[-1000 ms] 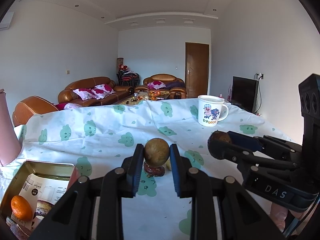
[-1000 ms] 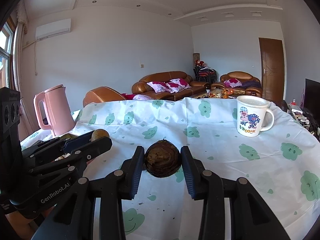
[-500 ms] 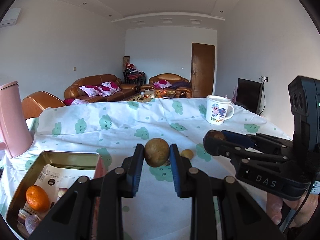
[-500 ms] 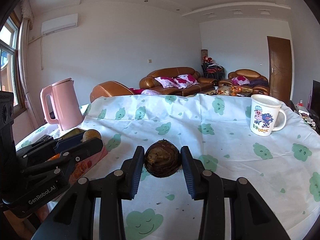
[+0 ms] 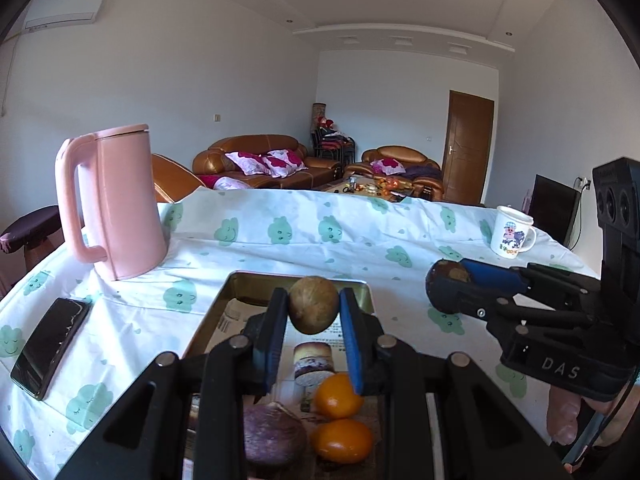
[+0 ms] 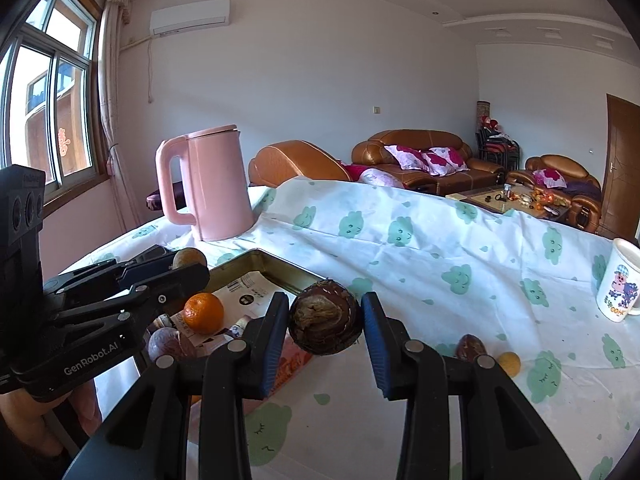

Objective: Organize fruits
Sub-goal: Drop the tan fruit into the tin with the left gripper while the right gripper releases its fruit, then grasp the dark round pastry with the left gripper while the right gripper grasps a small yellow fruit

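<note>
Tablecloth phone shows only leftward; both grippers' fingers clench round fruits.

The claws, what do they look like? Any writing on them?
Both are black plastic with silver rivets and blue pads. The left claw has "GenRobot.AI" printed on its side; the right claw has "DAS". Each carries a black box with round lenses.

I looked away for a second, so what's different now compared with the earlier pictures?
Both claws swung left toward the metal tin. The left claw now holds its tan round fruit over the tin; the right claw carries its dark brown fruit close beside it. Both grips stayed shut; nothing was released.
</note>
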A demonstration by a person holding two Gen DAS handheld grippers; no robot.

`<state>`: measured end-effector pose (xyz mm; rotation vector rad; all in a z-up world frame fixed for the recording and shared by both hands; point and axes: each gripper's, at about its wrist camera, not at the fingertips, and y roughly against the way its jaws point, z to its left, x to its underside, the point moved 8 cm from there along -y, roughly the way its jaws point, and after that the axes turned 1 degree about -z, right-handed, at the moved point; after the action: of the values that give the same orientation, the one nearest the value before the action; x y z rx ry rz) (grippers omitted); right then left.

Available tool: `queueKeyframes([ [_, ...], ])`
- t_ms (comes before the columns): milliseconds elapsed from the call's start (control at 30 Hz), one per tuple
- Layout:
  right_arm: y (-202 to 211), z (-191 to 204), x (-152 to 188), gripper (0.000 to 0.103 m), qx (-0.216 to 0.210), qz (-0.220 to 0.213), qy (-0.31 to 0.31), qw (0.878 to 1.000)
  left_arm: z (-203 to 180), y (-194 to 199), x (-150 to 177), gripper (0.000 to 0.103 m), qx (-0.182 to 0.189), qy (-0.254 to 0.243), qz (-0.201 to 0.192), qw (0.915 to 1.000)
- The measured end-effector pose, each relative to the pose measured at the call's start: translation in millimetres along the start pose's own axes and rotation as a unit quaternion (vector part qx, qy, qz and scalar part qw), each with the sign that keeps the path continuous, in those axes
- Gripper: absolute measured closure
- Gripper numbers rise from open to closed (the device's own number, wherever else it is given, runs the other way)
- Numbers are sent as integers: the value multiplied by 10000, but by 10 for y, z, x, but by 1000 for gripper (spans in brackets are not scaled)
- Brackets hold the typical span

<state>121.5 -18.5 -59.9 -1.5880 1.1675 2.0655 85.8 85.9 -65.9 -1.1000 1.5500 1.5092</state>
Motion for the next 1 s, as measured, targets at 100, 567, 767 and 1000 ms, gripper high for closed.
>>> queueKeyframes([
  [100,-99,177,0,63,-165,65,103,9998,160,-41,80,75,-82,131,133,9998],
  [567,-504,330,234,63,-162,571,222,9980,230,-224,371,75,67,250,661,9975],
  [767,-470,291,241,60,-228,573,152,9980,224,-194,378,57,-40,199,629,9978],
  [1000,-133,-224,301,50,175,420,-28,9990,166,-90,259,29,-31,257,343,9991],
])
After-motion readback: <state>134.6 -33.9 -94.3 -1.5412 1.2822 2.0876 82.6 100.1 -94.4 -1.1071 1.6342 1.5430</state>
